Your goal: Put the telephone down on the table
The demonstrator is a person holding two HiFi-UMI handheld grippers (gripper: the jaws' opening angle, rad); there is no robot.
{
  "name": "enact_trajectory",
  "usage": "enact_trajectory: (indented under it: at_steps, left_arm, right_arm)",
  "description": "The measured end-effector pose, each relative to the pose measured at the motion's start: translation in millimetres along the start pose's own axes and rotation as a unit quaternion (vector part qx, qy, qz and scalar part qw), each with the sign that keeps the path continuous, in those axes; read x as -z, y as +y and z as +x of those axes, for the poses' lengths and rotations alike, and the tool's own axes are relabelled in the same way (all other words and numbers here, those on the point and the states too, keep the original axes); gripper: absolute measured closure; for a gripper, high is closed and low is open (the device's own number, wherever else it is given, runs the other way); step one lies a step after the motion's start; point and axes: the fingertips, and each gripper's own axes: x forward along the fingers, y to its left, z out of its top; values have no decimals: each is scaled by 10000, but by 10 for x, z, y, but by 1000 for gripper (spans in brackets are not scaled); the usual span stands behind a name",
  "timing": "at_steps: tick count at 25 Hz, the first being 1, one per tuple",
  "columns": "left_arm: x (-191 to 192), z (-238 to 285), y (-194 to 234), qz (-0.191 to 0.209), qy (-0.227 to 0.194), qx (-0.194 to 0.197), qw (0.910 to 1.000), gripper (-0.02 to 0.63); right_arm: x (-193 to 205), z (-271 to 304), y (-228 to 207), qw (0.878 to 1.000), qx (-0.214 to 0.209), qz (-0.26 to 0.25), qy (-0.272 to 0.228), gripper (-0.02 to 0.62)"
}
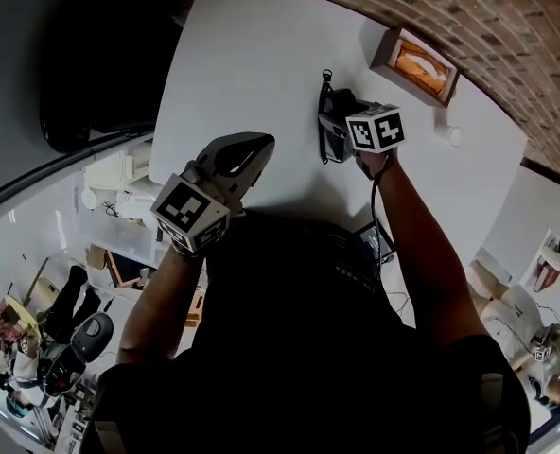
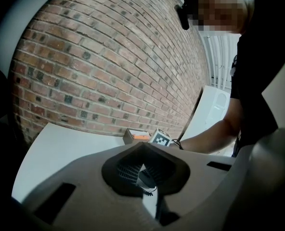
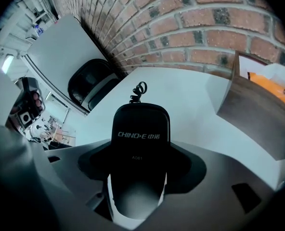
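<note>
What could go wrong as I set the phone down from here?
1. The right gripper holds the phone by one end; I can't tell if it touches the table yet, so opening the jaws early may drop it.
2. Its coiled cord trails off the far end and could snag or tug it askew.
3. The box stands close on the right; a sideways swing could knock it.

This looks like a lab or a workshop. A big flat white table [image 1: 261, 64] stands against a rough red brick wall [image 1: 469, 17]. On the table, close to the wall, sits a small brown wooden box [image 1: 414, 64] with something orange inside. Left of the table, lower down, a crowded heap of boxes, wires and small machines [image 1: 43, 348] covers white desks. Right of the table, more small grey gear [image 1: 545, 343] sits on another white top.
</note>
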Motion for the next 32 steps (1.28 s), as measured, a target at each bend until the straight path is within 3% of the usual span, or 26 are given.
enact_trajectory:
  at_steps: [23,32]
  left_arm:
    - [99,52,-90,-128,-53,99,9999,600]
    - [-22,18,-52,-199,-299,110,9993,600]
  right_arm:
    - [118,319,-88,9990,143,103,412,307]
    - [189,396,-56,9979,230,12,607,307]
